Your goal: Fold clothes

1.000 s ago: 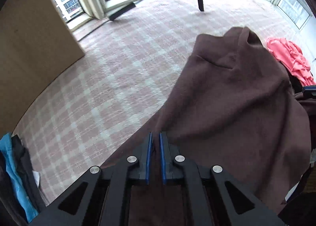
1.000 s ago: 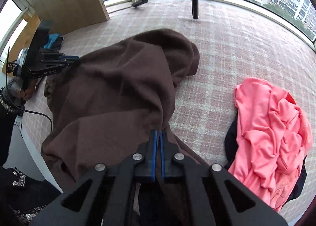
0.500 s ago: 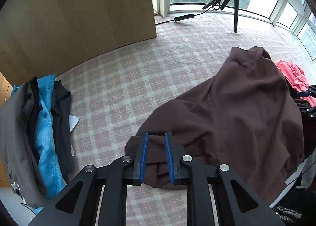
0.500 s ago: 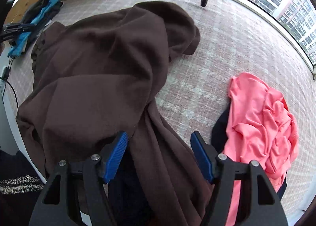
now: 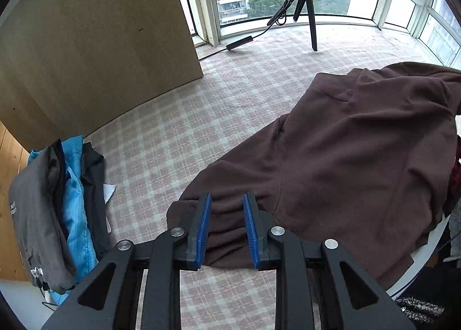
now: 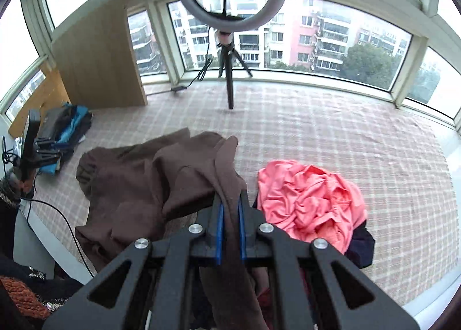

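A large brown garment [image 5: 345, 151] lies spread and rumpled on the checked surface [image 5: 178, 128]. My left gripper [image 5: 226, 232] is open, its blue pads apart just above the garment's near left corner. In the right wrist view the brown garment [image 6: 138, 183] lies bunched, and a fold of it rises between the jaws of my right gripper [image 6: 230, 233], which is shut on it. The left gripper [image 6: 43, 145] also shows at the far left of that view.
A stack of grey, blue and black clothes [image 5: 57, 209] lies at the left edge. A crumpled pink garment [image 6: 311, 197] on dark cloth lies to the right. A ring light on a tripod [image 6: 227, 50] stands by the windows. A wooden panel [image 5: 86, 50] stands at the back left.
The left gripper let go of the brown garment, opened and drew back. The right gripper opened half a second ago, then closed on a fold of the garment and tilted up.
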